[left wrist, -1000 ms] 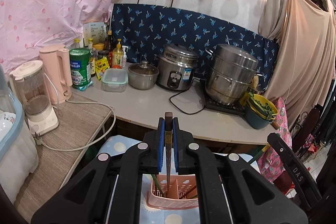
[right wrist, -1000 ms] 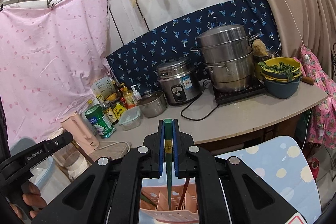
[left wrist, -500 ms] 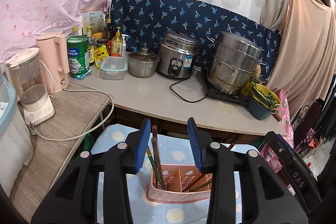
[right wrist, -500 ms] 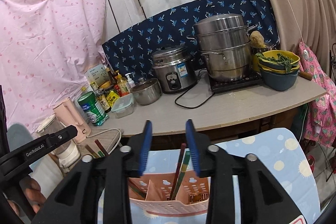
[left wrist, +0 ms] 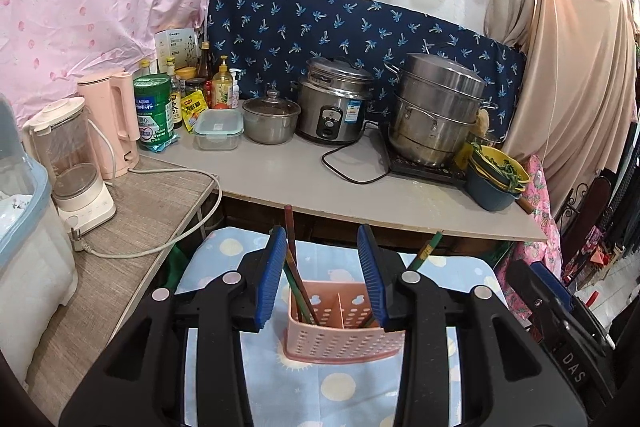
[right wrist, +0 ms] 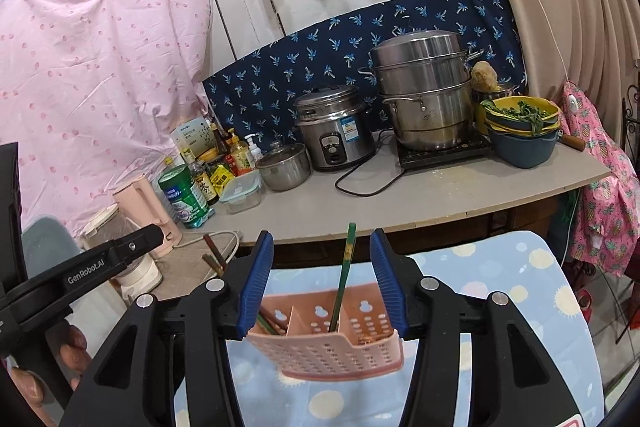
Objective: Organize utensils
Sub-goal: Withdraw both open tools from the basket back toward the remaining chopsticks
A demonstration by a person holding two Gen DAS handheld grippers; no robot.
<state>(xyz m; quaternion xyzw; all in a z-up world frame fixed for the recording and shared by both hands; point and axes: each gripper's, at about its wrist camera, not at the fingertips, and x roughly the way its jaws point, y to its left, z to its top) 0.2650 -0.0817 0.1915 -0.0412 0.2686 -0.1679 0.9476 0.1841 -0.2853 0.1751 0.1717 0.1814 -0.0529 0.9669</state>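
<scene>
**Both grippers spread above the pink utensil caddy**

A pink perforated plastic caddy with two compartments (left wrist: pixel 340 331) stands on a pale blue cloth printed with yellow and white dots (left wrist: pixel 340 391), in front of a grey countertop (left wrist: pixel 360 187) that carries a steel rice cooker (left wrist: pixel 334 103) and a stacked steel steamer pot (left wrist: pixel 436 107).

The left gripper (left wrist: pixel 322 275) is released, its blue pads apart. Dark brown chopsticks (left wrist: pixel 294 267) lean in the caddy's left compartment, close to the left pad; whether they touch it cannot be told.

The right gripper (right wrist: pixel 320 283) is opening. A green chopstick (right wrist: pixel 344 275) stands in the right compartment, rising between the pads without touching either. More chopsticks lie low in the left compartment.

A hand (right wrist: pixel 60 363) holds the left gripper's handle at the lower left of the right wrist view.
</scene>
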